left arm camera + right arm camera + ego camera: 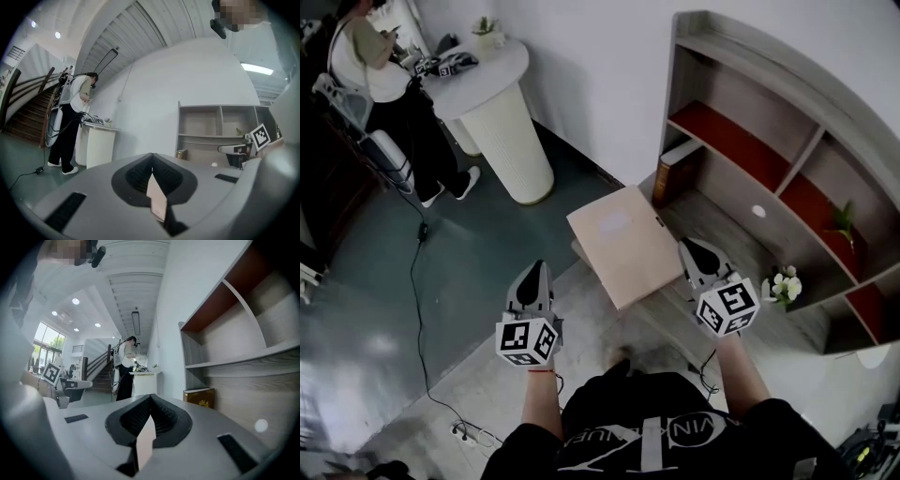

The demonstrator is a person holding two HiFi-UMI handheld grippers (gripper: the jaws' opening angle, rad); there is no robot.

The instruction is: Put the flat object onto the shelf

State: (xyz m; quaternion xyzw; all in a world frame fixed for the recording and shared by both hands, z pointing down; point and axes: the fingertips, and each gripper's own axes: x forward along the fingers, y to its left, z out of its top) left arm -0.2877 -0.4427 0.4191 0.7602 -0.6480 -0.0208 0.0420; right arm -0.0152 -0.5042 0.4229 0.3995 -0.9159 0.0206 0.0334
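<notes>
The flat object [623,242] is a thin beige cardboard panel, held level in the air in front of the wooden shelf [741,178]. My right gripper [686,247] is shut on its right edge. In the right gripper view that edge shows as a beige sliver [145,446] between the closed jaws. My left gripper [536,268] hovers to the left of the panel and apart from it, jaws together. A small beige strip [156,200] sits in its seam, and I cannot tell what it is.
A brown book [675,169] leans in the shelf's lower left bay, with a white disc [758,211] beside it. White flowers [784,286] and a small plant [842,223] stand farther right. A person [380,84] stands by a white pedestal table [502,122]. A cable [417,309] crosses the floor.
</notes>
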